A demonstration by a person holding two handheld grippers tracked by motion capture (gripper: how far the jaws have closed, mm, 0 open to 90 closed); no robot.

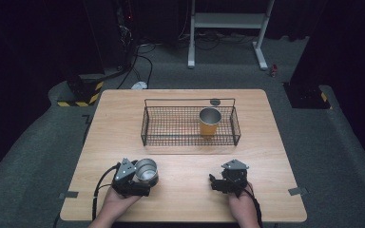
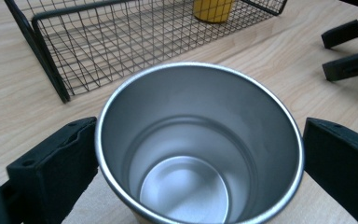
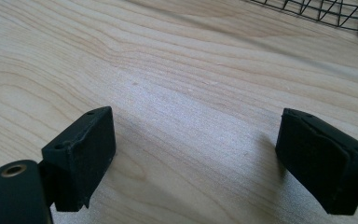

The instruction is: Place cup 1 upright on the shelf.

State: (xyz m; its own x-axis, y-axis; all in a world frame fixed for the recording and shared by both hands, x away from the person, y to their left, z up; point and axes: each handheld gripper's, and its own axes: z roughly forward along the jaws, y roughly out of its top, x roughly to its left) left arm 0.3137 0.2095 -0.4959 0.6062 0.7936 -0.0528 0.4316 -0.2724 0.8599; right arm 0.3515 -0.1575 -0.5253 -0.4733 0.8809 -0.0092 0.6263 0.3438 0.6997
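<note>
the table [image 1: 185, 190] is evenly lit against dark surroundings, with soft shadows and slight softness in the close views.

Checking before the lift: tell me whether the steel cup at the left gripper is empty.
Empty: the steel cup shows its bare metal bottom between the left gripper jaws.

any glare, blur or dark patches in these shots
High view: the wooden table is evenly lit while the room around it falls nearly black. Left gripper view: the steel cup shows soft sheen inside rather than harsh glare, and its near rim blurs at the bottom edge. Right gripper view: the black fingers are soft-focus and cast faint shadows, with a pale sheen on the wood grain.
</note>
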